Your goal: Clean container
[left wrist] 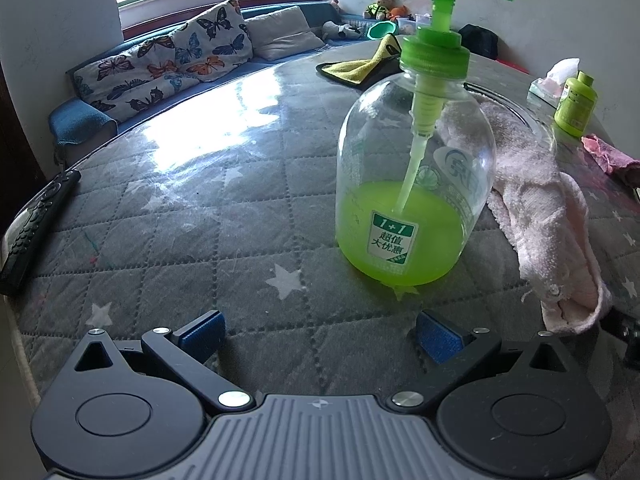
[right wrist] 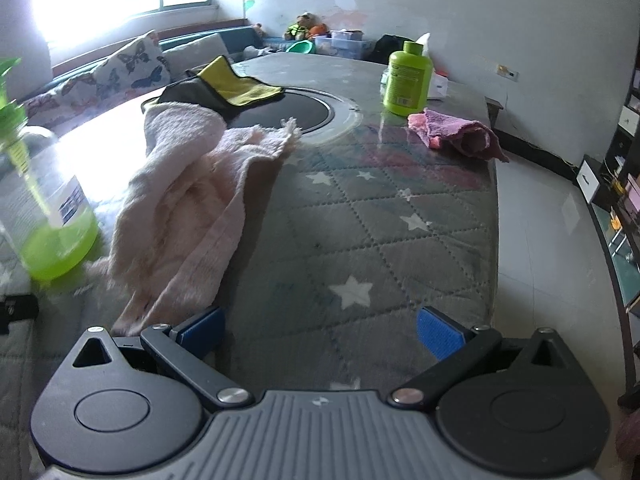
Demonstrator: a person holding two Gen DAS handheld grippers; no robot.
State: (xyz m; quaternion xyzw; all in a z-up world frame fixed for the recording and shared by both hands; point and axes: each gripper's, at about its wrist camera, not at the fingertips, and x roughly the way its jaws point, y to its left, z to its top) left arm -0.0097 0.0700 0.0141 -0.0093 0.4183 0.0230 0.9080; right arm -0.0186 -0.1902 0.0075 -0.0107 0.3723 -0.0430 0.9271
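A clear pump bottle [left wrist: 416, 168] with a green pump head and green liquid in its bottom third stands upright on the table, just ahead of my left gripper [left wrist: 320, 336]. That gripper is open and holds nothing. The same bottle [right wrist: 44, 200] shows at the left edge of the right wrist view. A pale pink towel [left wrist: 548, 216] lies crumpled right of the bottle; in the right wrist view the towel [right wrist: 188, 208] reaches down to the left fingertip of my right gripper [right wrist: 320, 336], which is open and empty.
The table [left wrist: 208, 220] has a grey star-quilted cover under glass. On it lie a yellow-and-grey cloth [right wrist: 228, 84], a small green bottle [right wrist: 406, 78], a purple-pink rag [right wrist: 460, 132] and a black remote [left wrist: 36, 228]. A round dark inset [right wrist: 296, 110] sits mid-table. The table edge [right wrist: 496, 220] drops off at right.
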